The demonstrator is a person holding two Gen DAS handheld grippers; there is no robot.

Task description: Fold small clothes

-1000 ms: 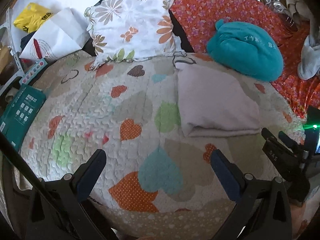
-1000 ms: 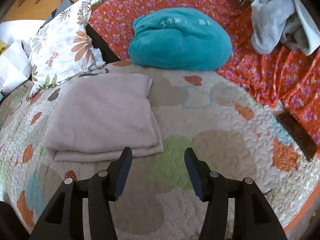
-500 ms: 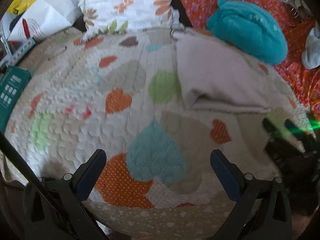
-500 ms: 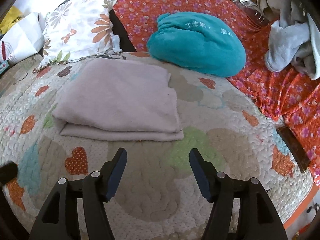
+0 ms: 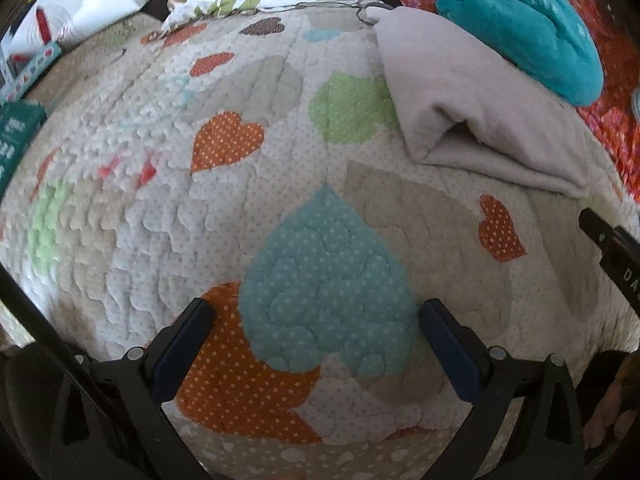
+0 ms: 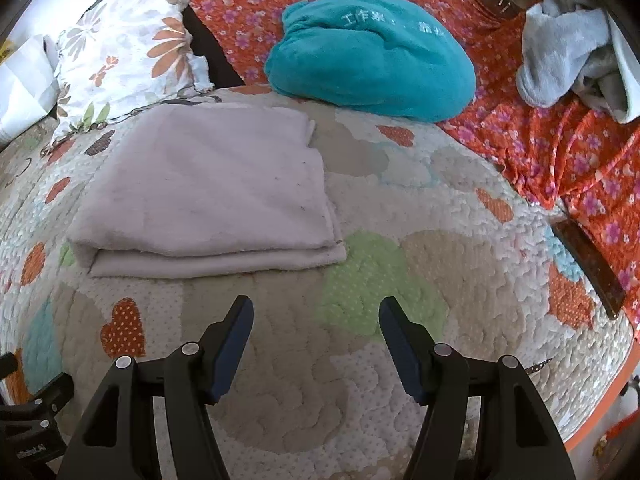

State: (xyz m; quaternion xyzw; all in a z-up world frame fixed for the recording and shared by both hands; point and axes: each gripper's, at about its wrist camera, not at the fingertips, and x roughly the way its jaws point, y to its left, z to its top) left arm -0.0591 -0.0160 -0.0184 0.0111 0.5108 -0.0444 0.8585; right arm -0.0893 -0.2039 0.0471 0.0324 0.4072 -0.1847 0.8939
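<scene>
Folded already, by the look of it: pale lilac-grey fleece cloth [image 6: 208,184] lying flat in a neat rectangle on the quilted bedspread with coloured hearts [image 6: 400,380], layered edges stacked toward the near side, one corner just beside the floral-print pillow [image 6: 124,52] and the far edge close to the teal plush bundle [image 6: 372,52]. Seen from the left wrist view, same cloth [image 5: 480,108] up and to the right, with a small open pocket showing at its near-left fold. Probably set there to keep the middle of the quilt free for the next piece; grey garments [image 6: 572,44] heaped at the far right on the orange flowered sheet [image 6: 560,148] look like the likely stock still to fold, though not certain. Left gripper [image 5: 316,316] spread wide, nothing between the fingers, hovering over the teal heart patch and well apart from the cloth; contact with the quilt not possible to judge. Right gripper [image 6: 316,312] parted moderately, also empty, tips just short of the cloth's near edge and touching nothing visible. Both seemingly idle between items rather than mid-grasp. Dark flat rectangular object [image 6: 588,264] lying at the quilt's right border, identity unclear.
</scene>
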